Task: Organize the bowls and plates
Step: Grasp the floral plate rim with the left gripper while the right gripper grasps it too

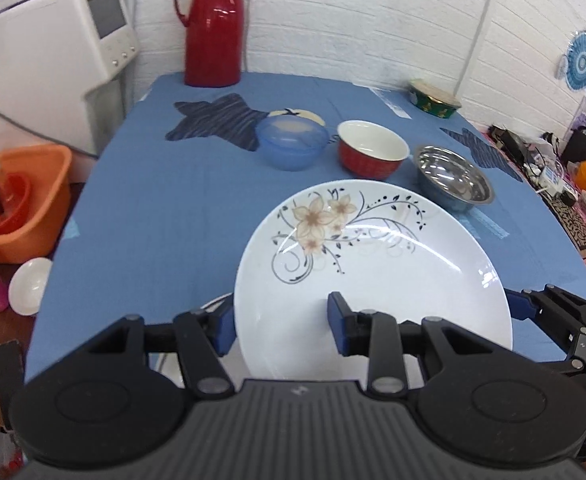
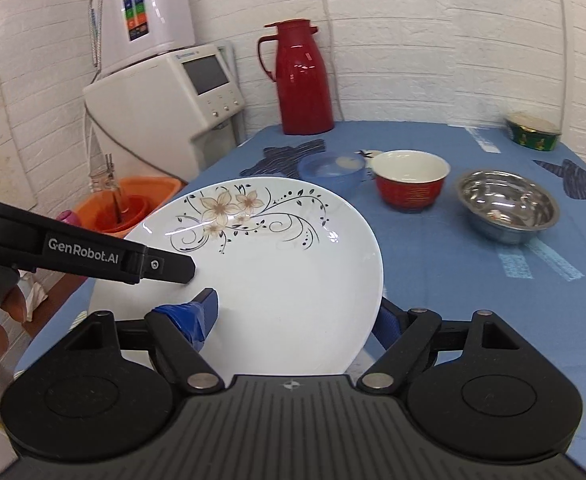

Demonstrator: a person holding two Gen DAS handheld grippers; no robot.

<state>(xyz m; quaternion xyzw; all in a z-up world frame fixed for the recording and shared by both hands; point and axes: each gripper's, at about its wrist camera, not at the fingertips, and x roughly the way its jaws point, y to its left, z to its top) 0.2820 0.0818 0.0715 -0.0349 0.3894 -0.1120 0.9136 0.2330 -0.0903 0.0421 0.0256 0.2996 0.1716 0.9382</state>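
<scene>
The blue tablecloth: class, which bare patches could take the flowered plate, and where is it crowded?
The blue tablecloth lies bare between the orange basin at its left edge and the flowered plate, and again behind the bowls toward the red thermos. It is crowded mid-table, where the blue bowl, red bowl and steel bowl sit in a row.

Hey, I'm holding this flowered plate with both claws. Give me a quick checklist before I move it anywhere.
1. Left claw grips the plate: ok, the rim sits between its jaws.
2. Right claw grips the opposite rim: ok.
3. Plate empty: ok, nothing lies on it.
4. Plate clear of the blue bowl, red bowl and steel bowl: ok, all three stand beyond it on the tablecloth.
5. What lies under the plate: cannot tell, only a white edge peeks out at its left.
</scene>
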